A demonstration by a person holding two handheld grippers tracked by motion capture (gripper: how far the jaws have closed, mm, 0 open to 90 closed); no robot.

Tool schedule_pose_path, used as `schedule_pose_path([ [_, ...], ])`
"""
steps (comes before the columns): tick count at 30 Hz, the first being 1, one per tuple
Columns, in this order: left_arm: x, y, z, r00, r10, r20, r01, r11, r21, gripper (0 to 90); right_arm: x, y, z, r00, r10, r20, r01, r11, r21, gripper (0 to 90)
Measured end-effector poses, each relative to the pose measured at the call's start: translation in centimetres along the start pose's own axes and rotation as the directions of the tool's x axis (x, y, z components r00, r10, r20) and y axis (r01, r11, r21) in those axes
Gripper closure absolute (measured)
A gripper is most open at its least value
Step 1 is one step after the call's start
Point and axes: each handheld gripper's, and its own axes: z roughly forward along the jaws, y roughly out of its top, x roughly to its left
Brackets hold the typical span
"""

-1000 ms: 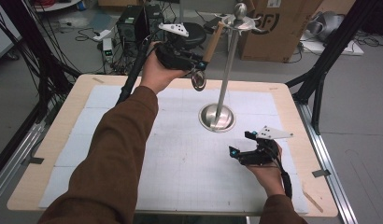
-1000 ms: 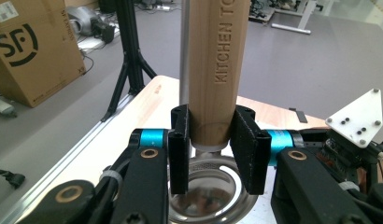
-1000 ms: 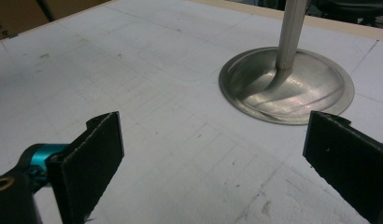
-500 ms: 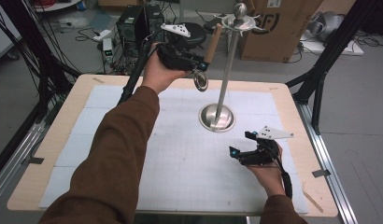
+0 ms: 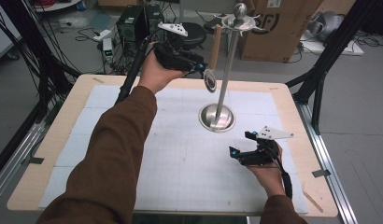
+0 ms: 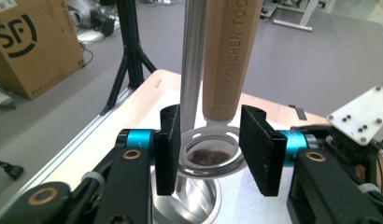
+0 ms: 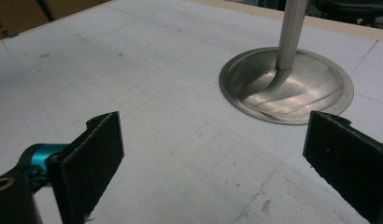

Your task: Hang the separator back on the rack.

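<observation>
High view: 1 bench (image 5: pixel 59 154) w/ white grid mat, 1 steel hanging stand (image 5: pixel 225 74) on a round base mid-bench, 1 wooden-handled kitchen tool (image 5: pixel 213 56) hanging from the stand's top arm, metal ring end down. 2 grippers: left gripper (image 5: pixel 199 69) held up in the air at the tool's ring end, right gripper (image 5: pixel 237 154) low over the mat on the right, well apart from the stand base. 1 brown sleeve along the left forearm. Behind the bench: 1 cardboard box (image 5: pixel 283 28), cables on the floor.

Left gripper view: 2 black jaws flank the tool's ring (image 6: pixel 209 151), one pad each side. The jaws have just been opening; small gaps show betw. pads and ring, so it's released, ring still betw. them. Wooden handle (image 6: pixel 231 56) reads "KITCHEN TOO…", hangs just beside the stand pole (image 6: pixel 193 60). Base partly seen below. Right gripper's grey plate shows far right.

Right gripper view: 2 jaws spread wide, nothing betw. them but mat. 1 stand base (image 7: pixel 287 86) w/ pole foot ahead, near the right-hand jaw, not touching.
</observation>
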Motion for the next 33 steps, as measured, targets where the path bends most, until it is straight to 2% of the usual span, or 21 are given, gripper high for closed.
schedule_pose_path([
  [2,0.1,-0.3,-0.3,0.9997,-0.026,0.002,0.026,0.9994,0.024,52.1,0.0,0.0,0.0,1.0000,-0.001,-0.001,0.001,1.000,0.001,4.0],
  [8,0.1,-1.3,-2.0,0.9993,-0.032,-0.018,0.033,0.9975,0.063,44.7,0.2,0.0,0.1,1.0000,-0.008,0.002,0.008,1.000,0.010,4.0],
  [21,0.6,-3.9,-6.9,0.9937,-0.074,-0.083,0.076,0.9969,0.019,35.1,0.2,0.0,0.2,1.0000,-0.007,0.006,0.007,1.000,0.016,4.0],
  [25,0.4,-4.8,-8.3,0.9927,-0.076,-0.094,0.077,0.9970,0.009,33.4,0.2,0.0,0.2,1.0000,-0.007,0.004,0.007,1.000,0.016,4.0],
  [33,0.2,-6.7,-9.7,0.9906,-0.090,-0.103,0.092,0.9958,0.007,31.4,0.1,0.0,0.2,1.0000,-0.006,0.004,0.006,1.000,0.009,4.0],
])
